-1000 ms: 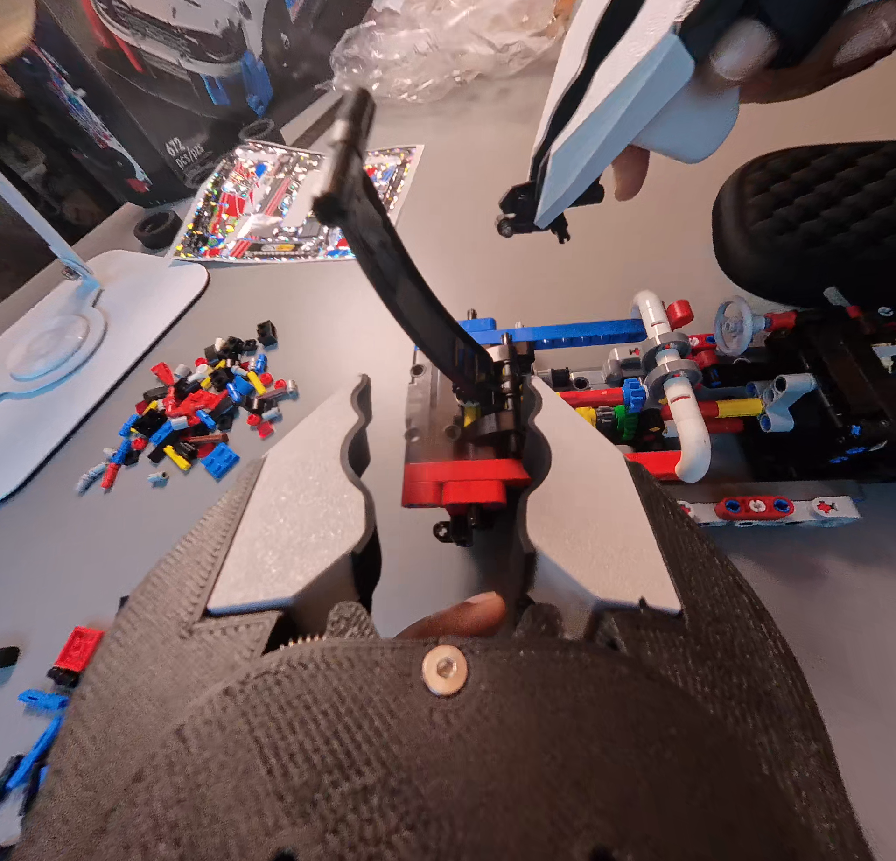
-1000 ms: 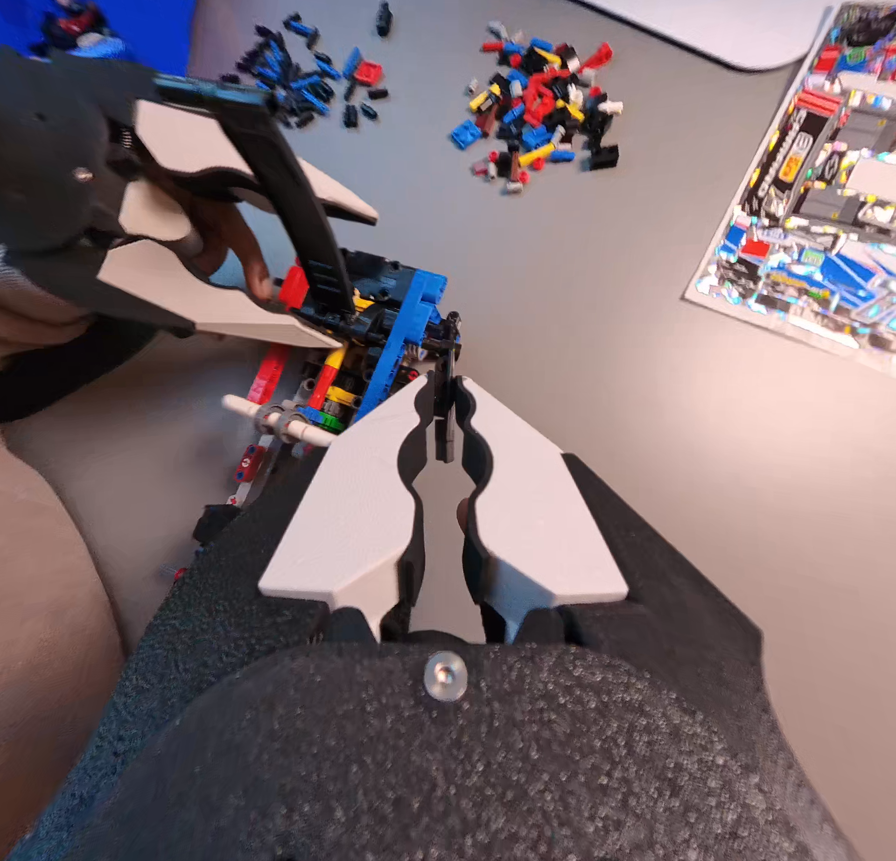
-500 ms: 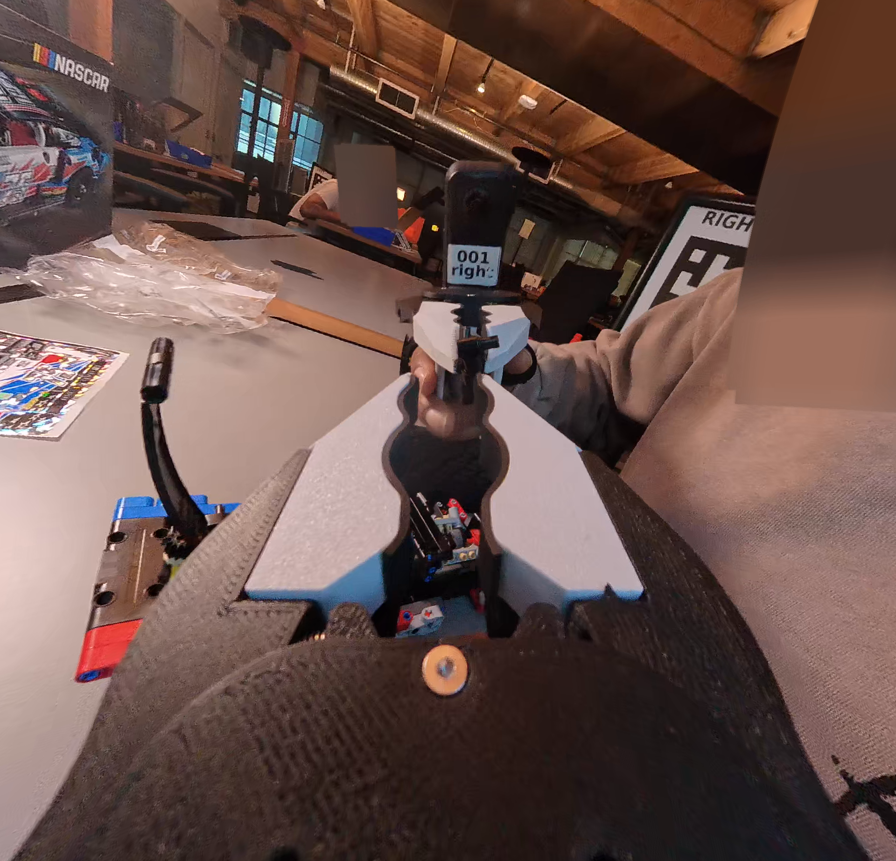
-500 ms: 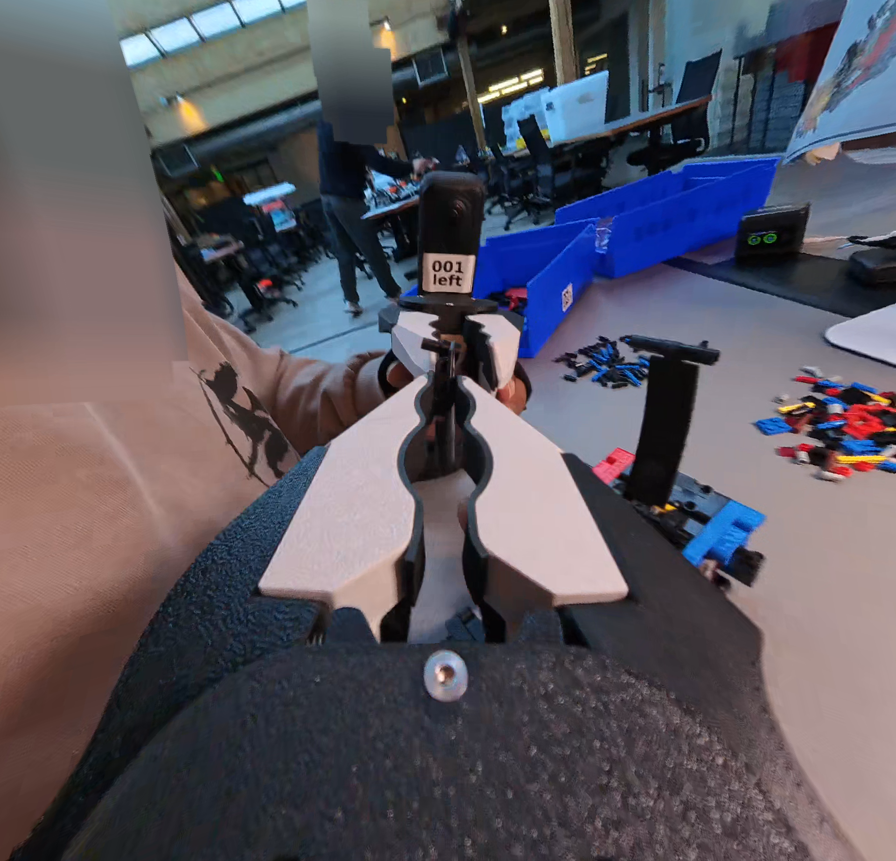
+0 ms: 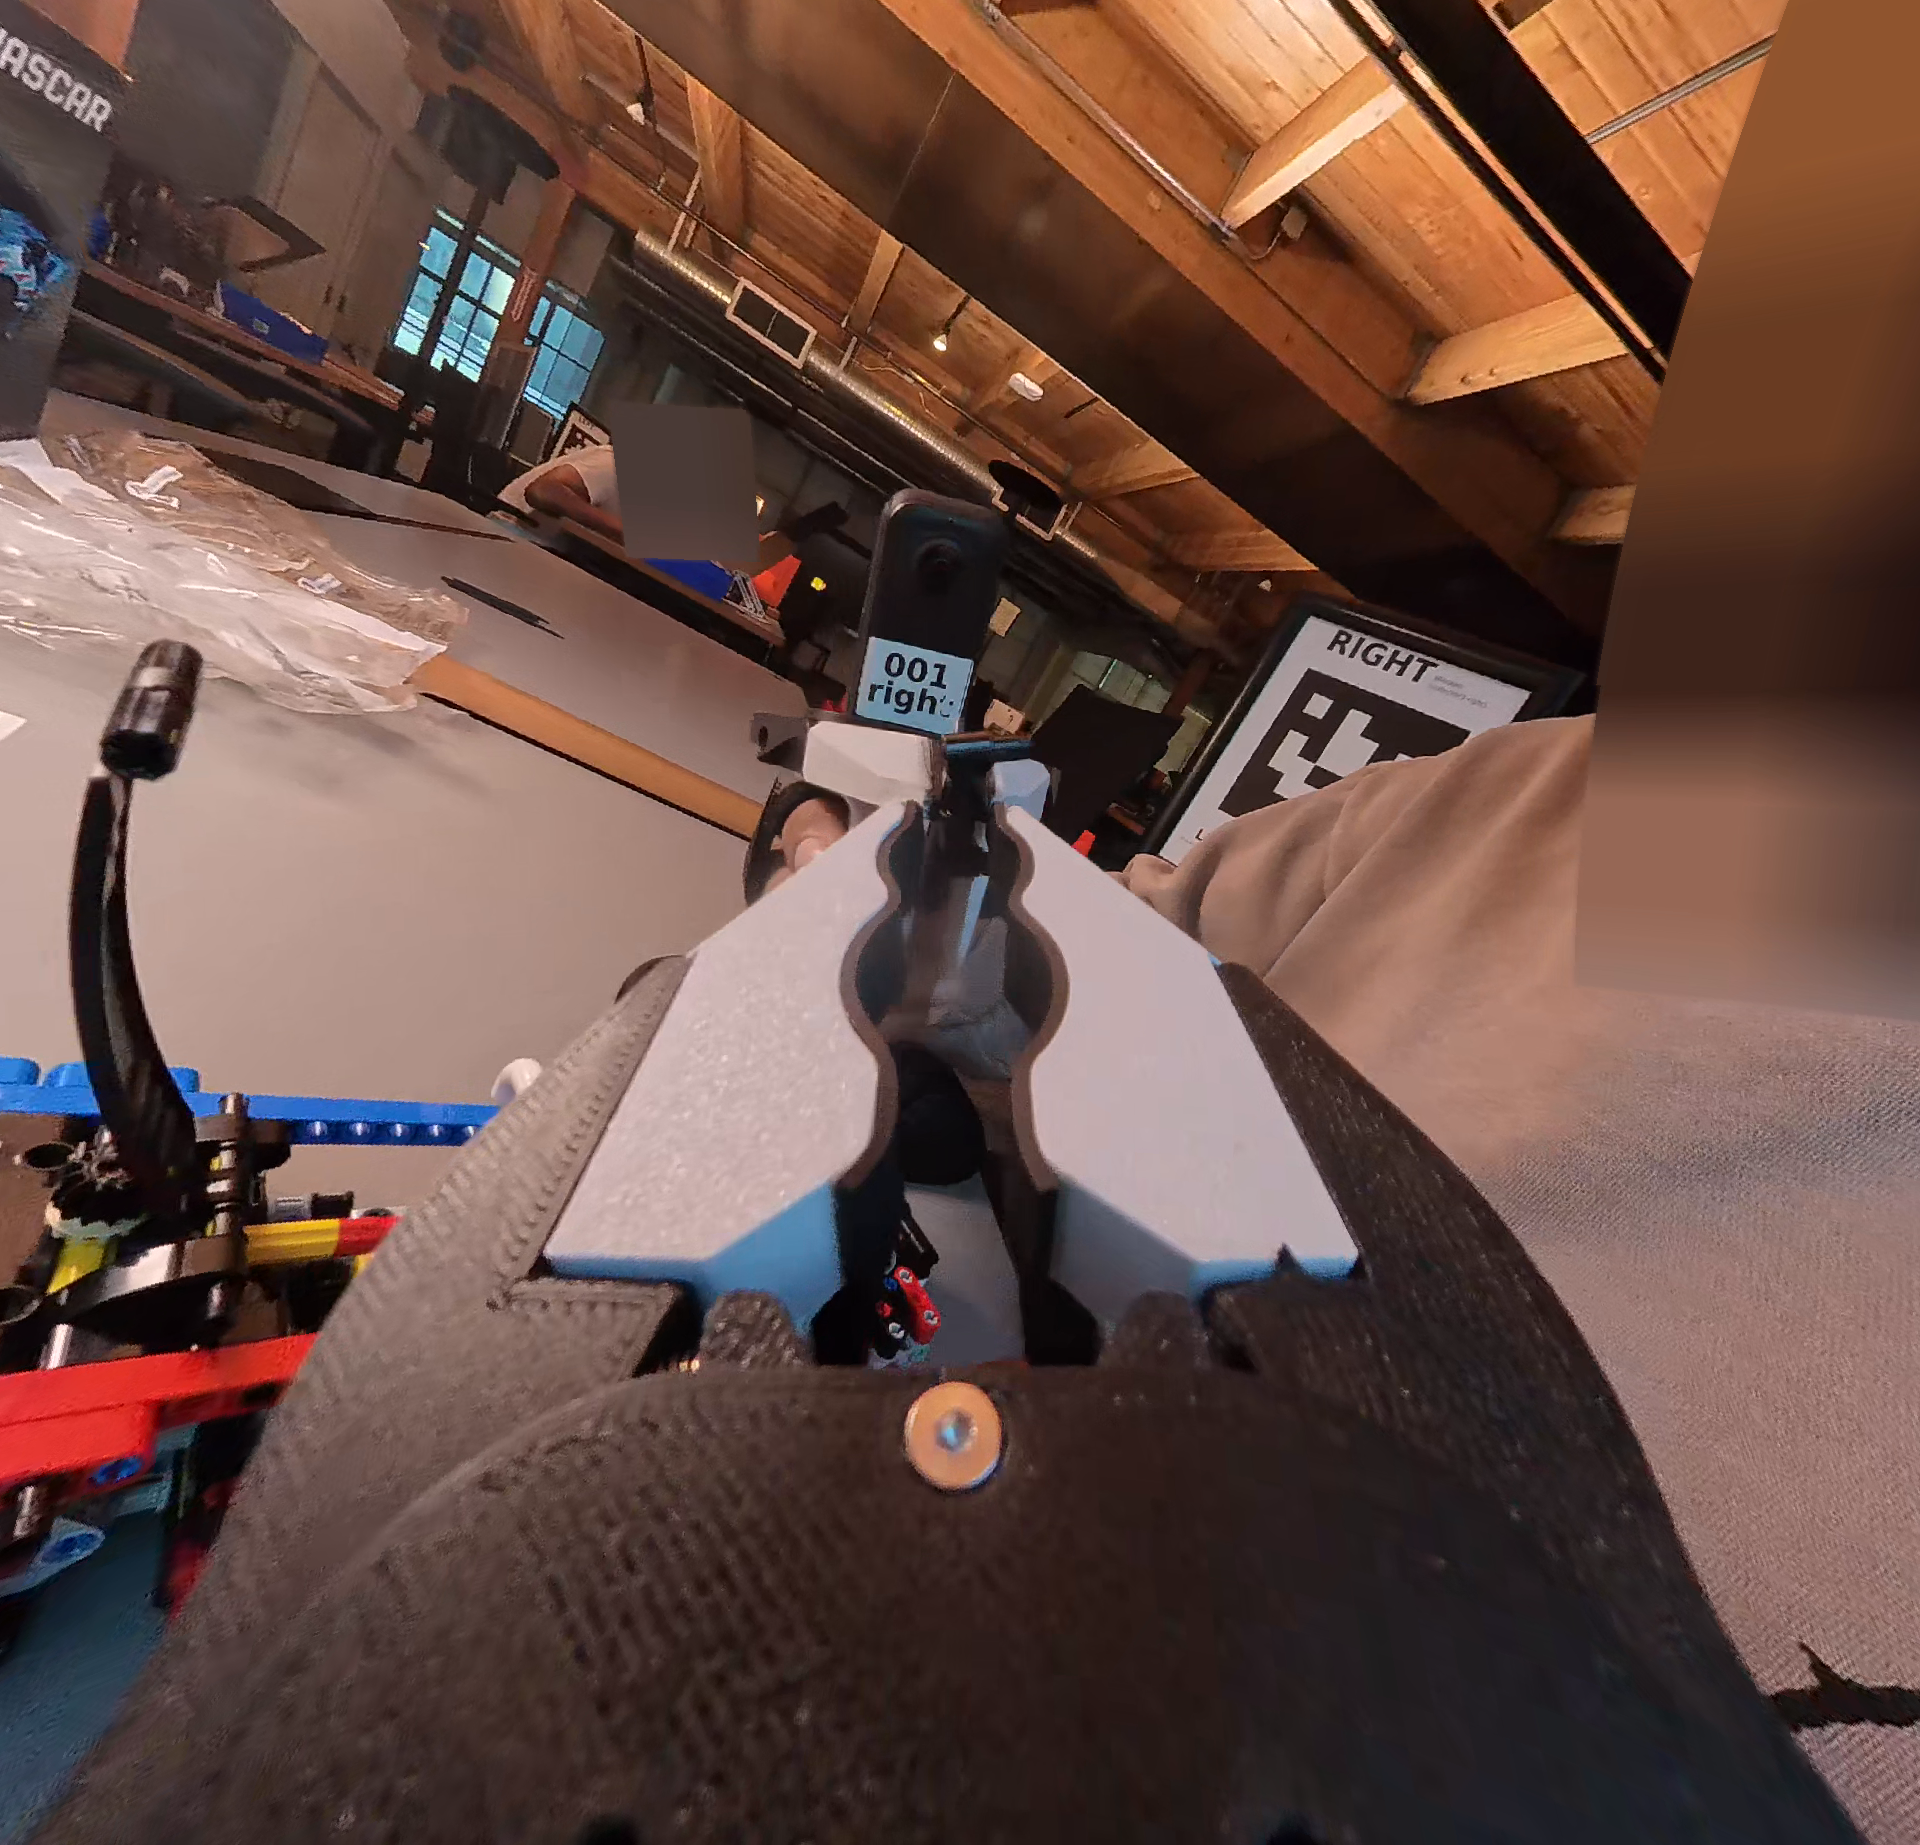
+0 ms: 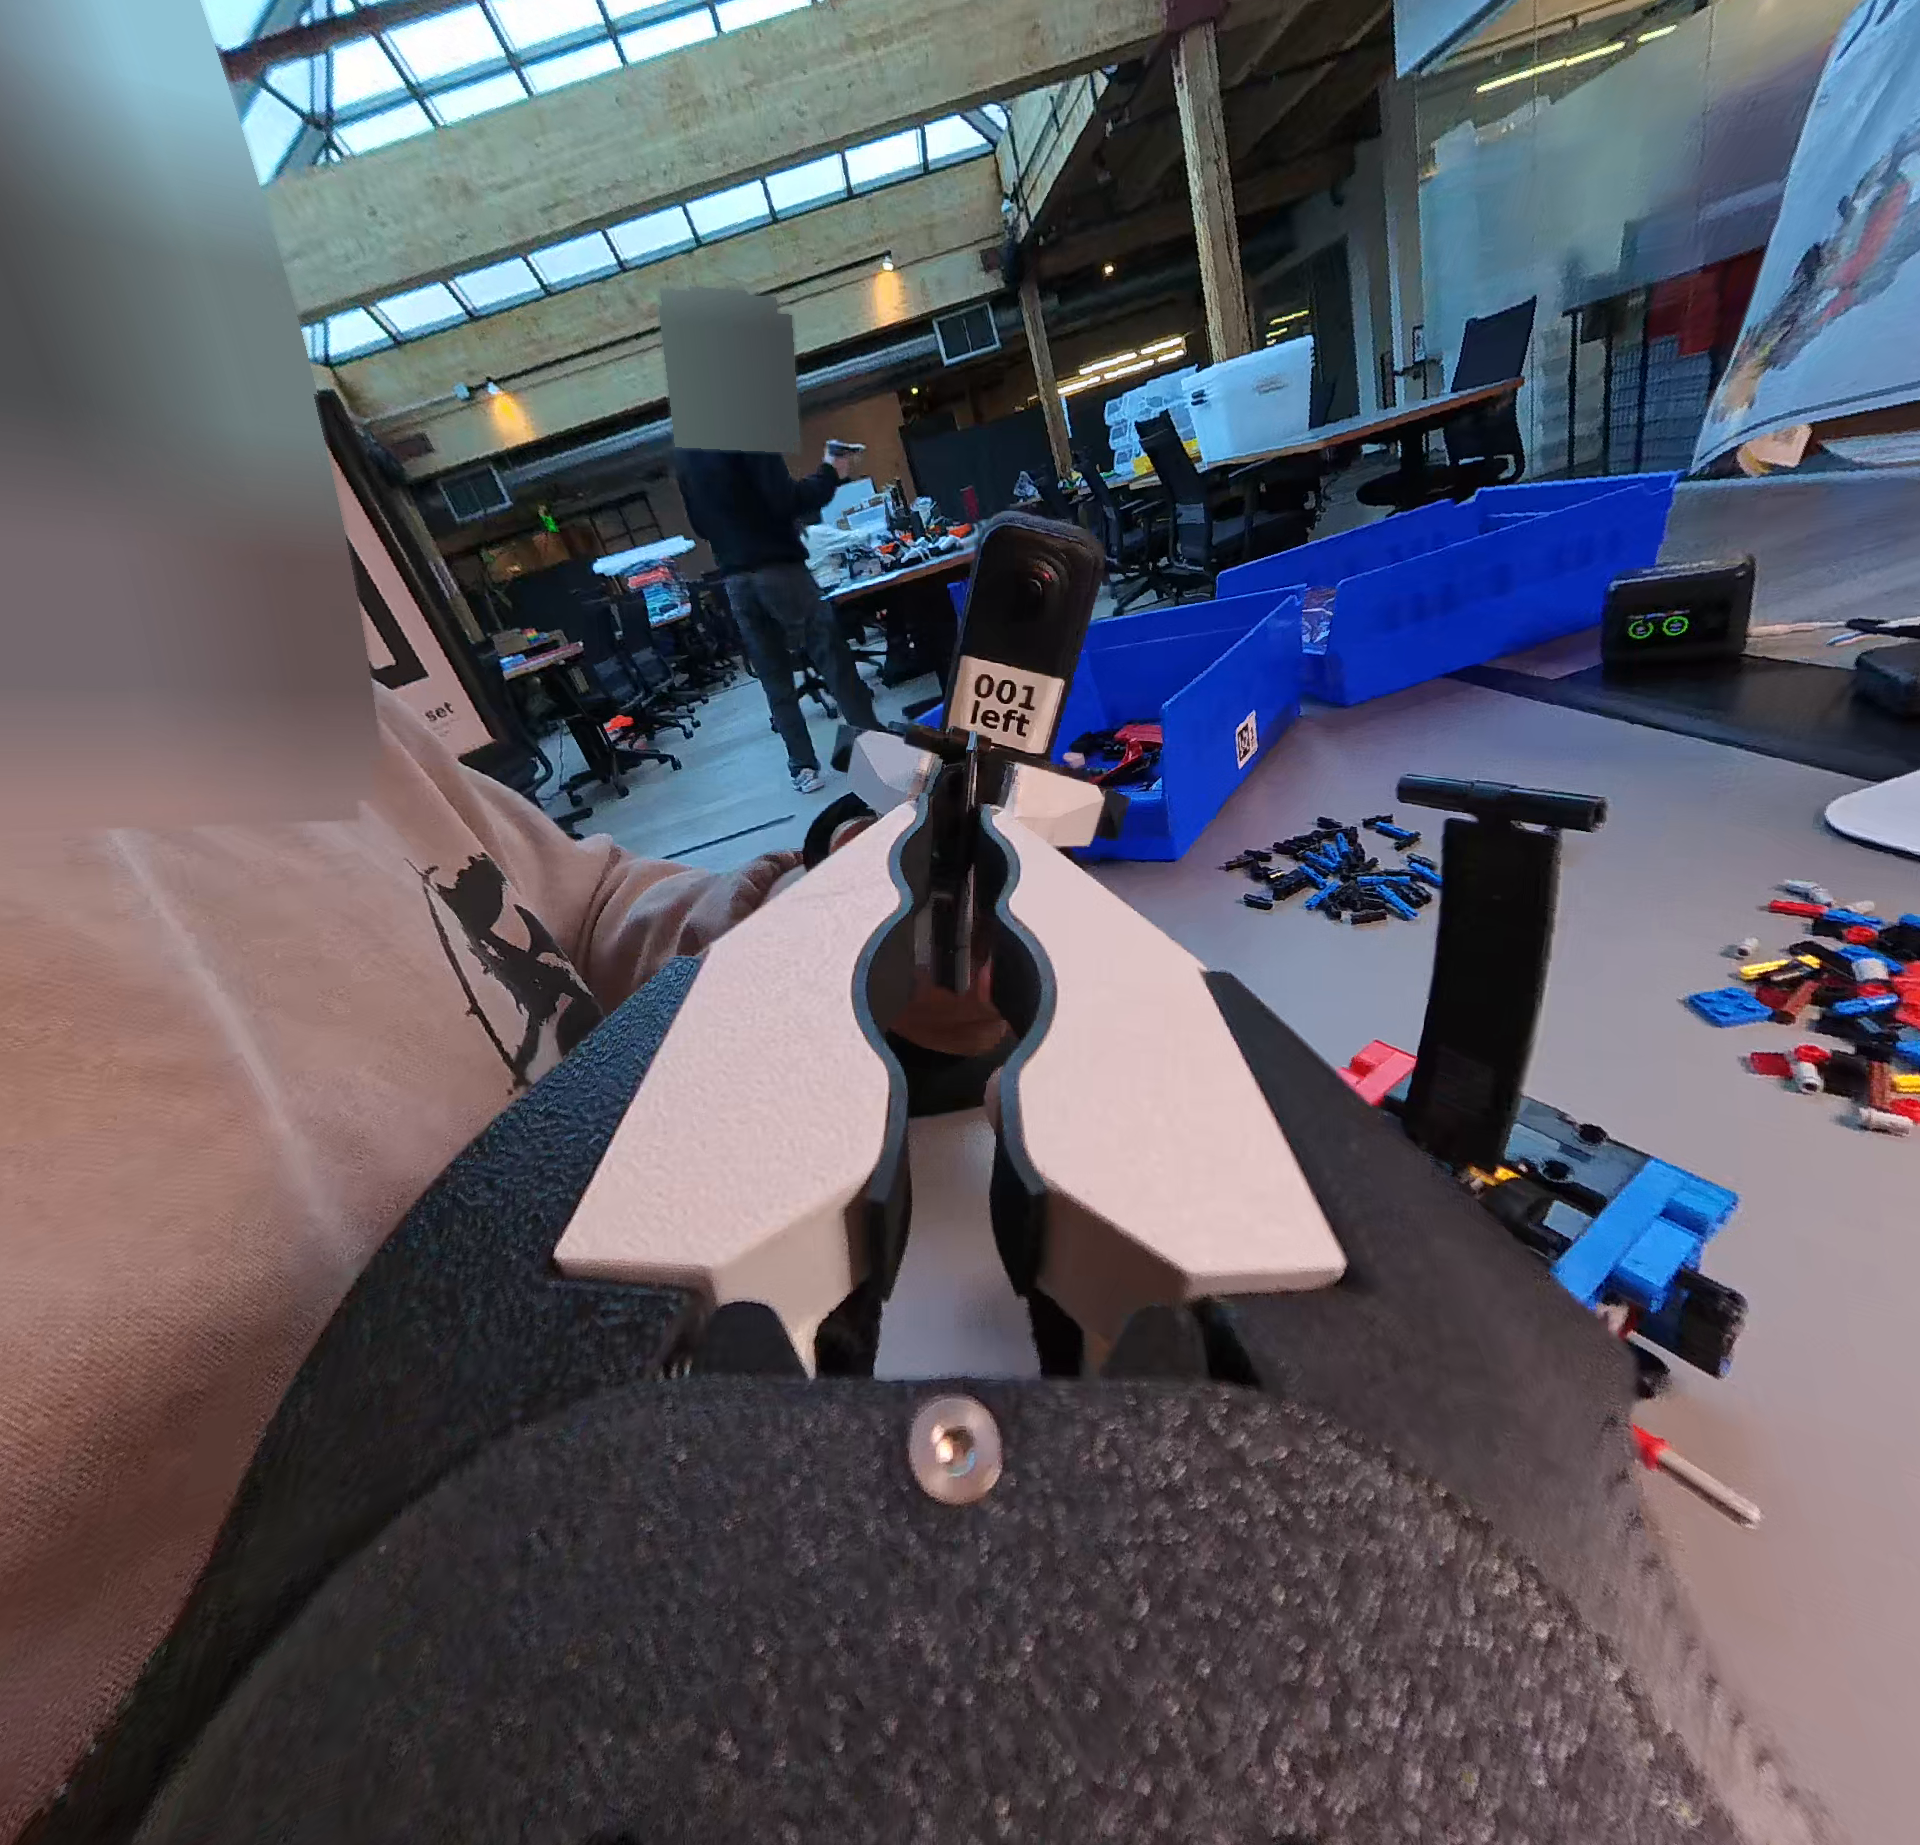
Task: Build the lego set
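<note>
Both grippers are raised nose to nose at frame centre. Right gripper (image 6: pixel 954 839) is clamped on a thin black lego piece (image 6: pixel 951 902); left gripper (image 5: pixel 954 839) has its tips nearly together around the same piece, grip can't tell. Only the R view shows the loose bricks (image 6: pixel 1839 995), mid right, & blue bins (image 6: pixel 1226 694). Only the L view shows the plastic bag (image 5: pixel 187 580), upper left. Lego build (image 5: pixel 156 1203) sits lower left w/ bare grey table (image 5: pixel 416 891) beyond

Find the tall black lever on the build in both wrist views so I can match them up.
Left wrist view: black lever at the far left edge, curving up from the build.
Right wrist view: lever at right of centre, upright on the build, seen broadside.
Shared landmark: the blue beam at the lever's foot, also in the right view.
</note>
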